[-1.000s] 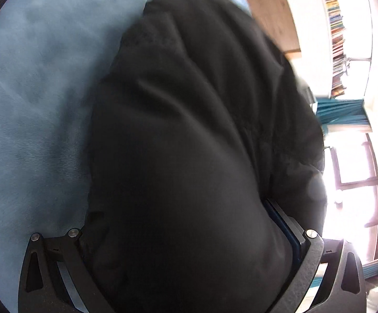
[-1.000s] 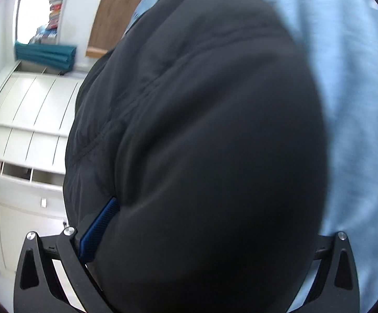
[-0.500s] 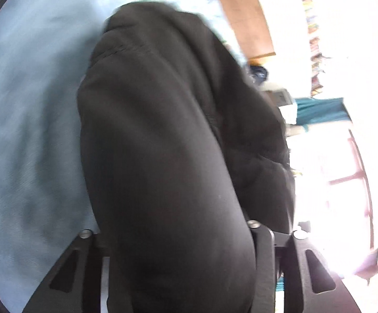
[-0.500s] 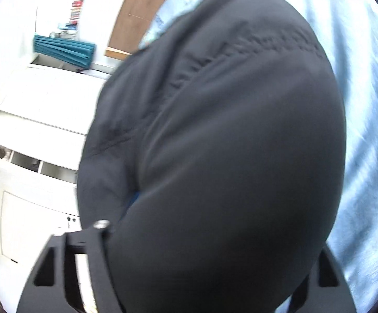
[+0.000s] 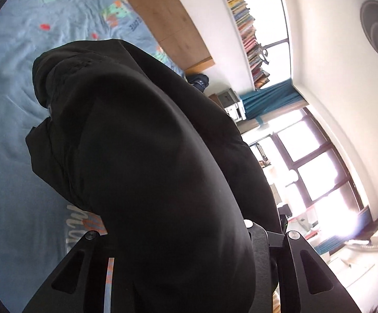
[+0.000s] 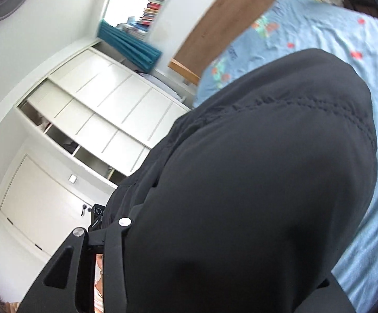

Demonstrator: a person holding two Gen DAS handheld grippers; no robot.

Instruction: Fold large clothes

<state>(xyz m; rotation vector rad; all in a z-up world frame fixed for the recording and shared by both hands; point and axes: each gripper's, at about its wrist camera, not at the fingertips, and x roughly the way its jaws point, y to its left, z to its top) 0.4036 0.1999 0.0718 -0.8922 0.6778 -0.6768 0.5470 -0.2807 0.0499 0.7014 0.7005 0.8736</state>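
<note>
Across the left half of the left wrist view, a bed (image 5: 11, 135) is seen, covered by a pale blue sheet with small red and green printed motifs and soft creases. A wooden headboard (image 5: 162, 20) is shown at the upper centre, and a row of stacked books (image 5: 248, 31) runs down beside a bright window at the upper right. A teal curtain (image 5: 267, 99) is gathered at the centre right, above a dark-framed window (image 5: 319, 164). In the right wrist view, a white wardrobe (image 6: 105, 104) with panelled sliding doors fills the left half; one door is slid partly aside, so that dark shelf openings are exposed. The bed reappears at the upper right, its sheet free of other items up to the headboard.

A black garment (image 5: 147, 156) occupies the centre of both views; it is bulky, smooth and matte, with rounded folds. A line of puckered stitching crosses it at the right centre of the right wrist view (image 6: 306, 109). It is seen held up in front of the bed sheet.

The left gripper (image 5: 178, 274) is closing, and the fabric bunched between its black fingers is clamped. The right gripper (image 6: 215, 274) is likewise closing on a thick bunch of the same garment, which hides its right finger almost entirely.
</note>
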